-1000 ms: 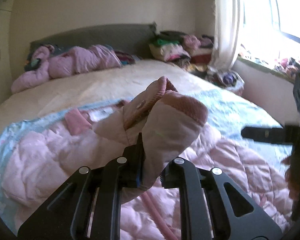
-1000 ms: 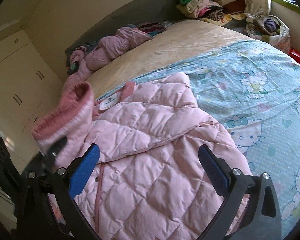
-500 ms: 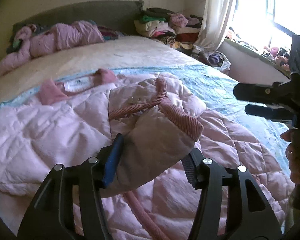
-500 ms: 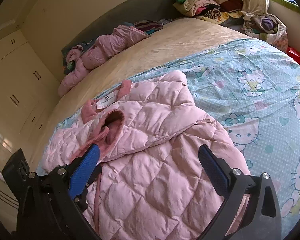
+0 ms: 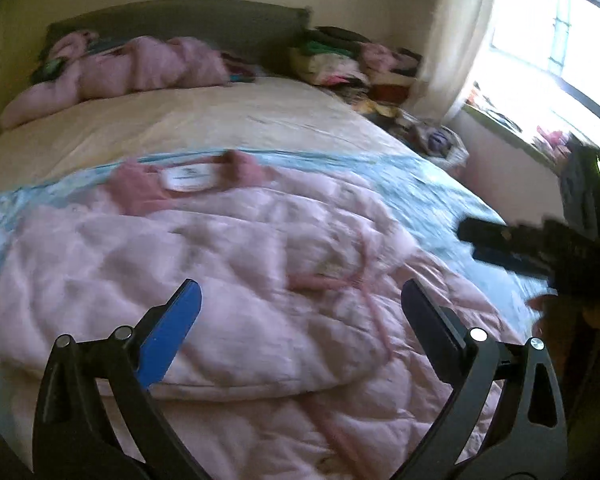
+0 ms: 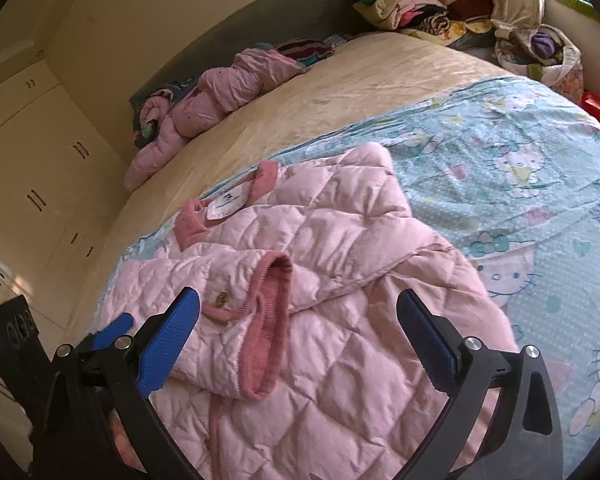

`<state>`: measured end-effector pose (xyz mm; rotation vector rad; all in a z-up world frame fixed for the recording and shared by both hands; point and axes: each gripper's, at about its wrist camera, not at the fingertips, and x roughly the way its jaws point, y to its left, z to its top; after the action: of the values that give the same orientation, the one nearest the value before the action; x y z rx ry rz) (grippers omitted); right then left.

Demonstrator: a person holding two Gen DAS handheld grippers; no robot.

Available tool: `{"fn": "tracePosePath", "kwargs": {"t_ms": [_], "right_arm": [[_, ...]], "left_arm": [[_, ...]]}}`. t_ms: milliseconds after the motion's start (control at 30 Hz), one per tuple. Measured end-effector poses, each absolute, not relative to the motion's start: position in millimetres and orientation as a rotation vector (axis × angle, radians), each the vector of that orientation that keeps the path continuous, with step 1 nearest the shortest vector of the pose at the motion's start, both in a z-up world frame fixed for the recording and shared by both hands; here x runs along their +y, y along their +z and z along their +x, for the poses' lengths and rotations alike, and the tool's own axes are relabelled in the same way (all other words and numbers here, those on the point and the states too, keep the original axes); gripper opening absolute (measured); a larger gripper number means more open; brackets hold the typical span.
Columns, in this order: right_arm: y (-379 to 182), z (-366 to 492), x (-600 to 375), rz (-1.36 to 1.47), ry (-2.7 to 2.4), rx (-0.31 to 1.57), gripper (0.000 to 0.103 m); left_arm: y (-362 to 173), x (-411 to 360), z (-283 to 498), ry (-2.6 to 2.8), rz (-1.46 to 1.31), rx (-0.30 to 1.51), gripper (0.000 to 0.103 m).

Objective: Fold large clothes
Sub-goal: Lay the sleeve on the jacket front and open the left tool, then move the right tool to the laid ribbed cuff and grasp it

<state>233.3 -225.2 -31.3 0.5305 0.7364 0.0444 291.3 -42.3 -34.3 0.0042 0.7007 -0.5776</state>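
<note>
Bedroom, wide bed (image 5: 228, 120) under a bright window. Left view: left gripper (image 5: 300, 312) with jaws opening, nothing between them, pink quilted jacket (image 5: 228, 280) spread just ahead and below. Right view: right gripper (image 6: 298, 328) agape over same jacket, folded sleeve cuff (image 6: 268, 320) lying between jaws, ungripped. Probably sleeve fold just laid; next calls for seizing hem or other sleeve.
</note>
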Motion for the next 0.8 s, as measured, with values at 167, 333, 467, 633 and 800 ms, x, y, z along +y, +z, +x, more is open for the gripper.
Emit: {"fn": "tracePosePath", "kwargs": {"t_ms": [167,333,467,633,800], "right_arm": [[-33.2,253.9,-206.8,0.53,0.105,0.78,0.098],[-43.1,277.5,-193.3,0.586,0.155,0.829,0.098],[-55.3,294.1,-186.6,0.628,0.164,0.864,0.098],[-68.7,310.0,-179.7,0.655,0.164,0.906,0.087],[-81.7,323.7,-178.5,0.688,0.159,0.933,0.063]], "left_arm": [[-23.8,23.7,323.6,-0.44,-0.159,0.741,0.094],[-21.0,91.1,341.1,-0.308,-0.296,0.75,0.094],[-16.9,131.9,343.7,-0.205,-0.355,0.728,0.094],[-16.9,165.2,343.3,-0.089,-0.358,0.73,0.094],[-19.2,191.1,344.9,-0.072,-0.416,0.733,0.094]]}}
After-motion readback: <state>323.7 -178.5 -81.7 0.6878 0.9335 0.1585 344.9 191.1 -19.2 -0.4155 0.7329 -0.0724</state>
